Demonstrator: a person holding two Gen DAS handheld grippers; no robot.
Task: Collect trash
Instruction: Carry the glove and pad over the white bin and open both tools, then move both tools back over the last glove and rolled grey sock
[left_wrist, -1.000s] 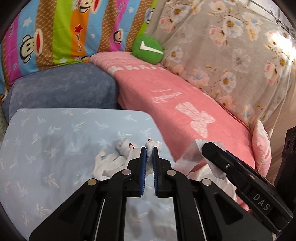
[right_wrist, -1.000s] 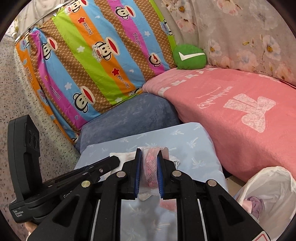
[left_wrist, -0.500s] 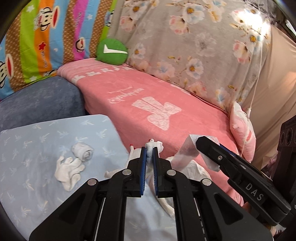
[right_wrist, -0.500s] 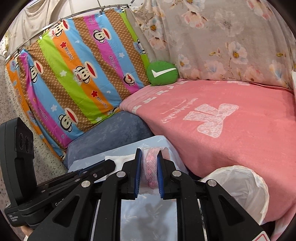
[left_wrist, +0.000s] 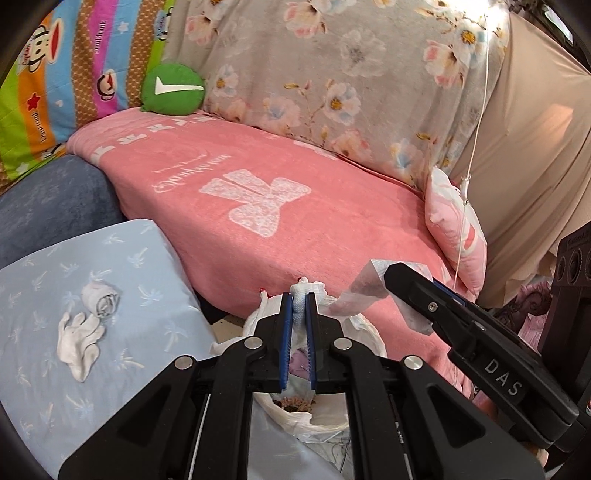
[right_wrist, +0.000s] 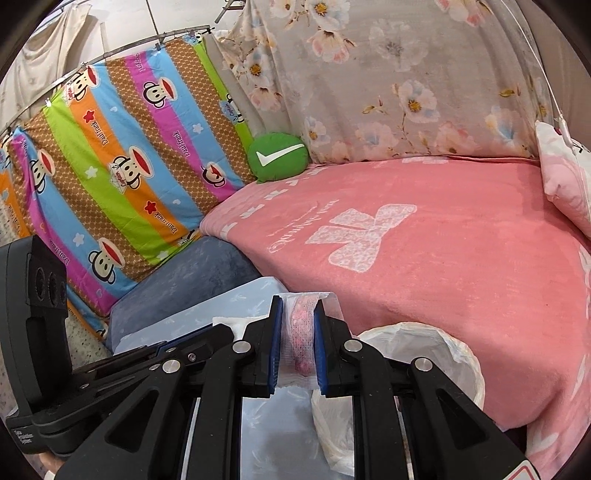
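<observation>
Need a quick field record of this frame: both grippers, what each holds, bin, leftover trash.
left gripper: shut on white crumpled tissue, above the bag
right gripper: shut on clear wrapper with pink contents
bin: white plastic trash bag, open, beside pink blanket
bag contents: some trash inside, unclear
leftover: white crumpled tissues on light blue patterned cloth
</observation>
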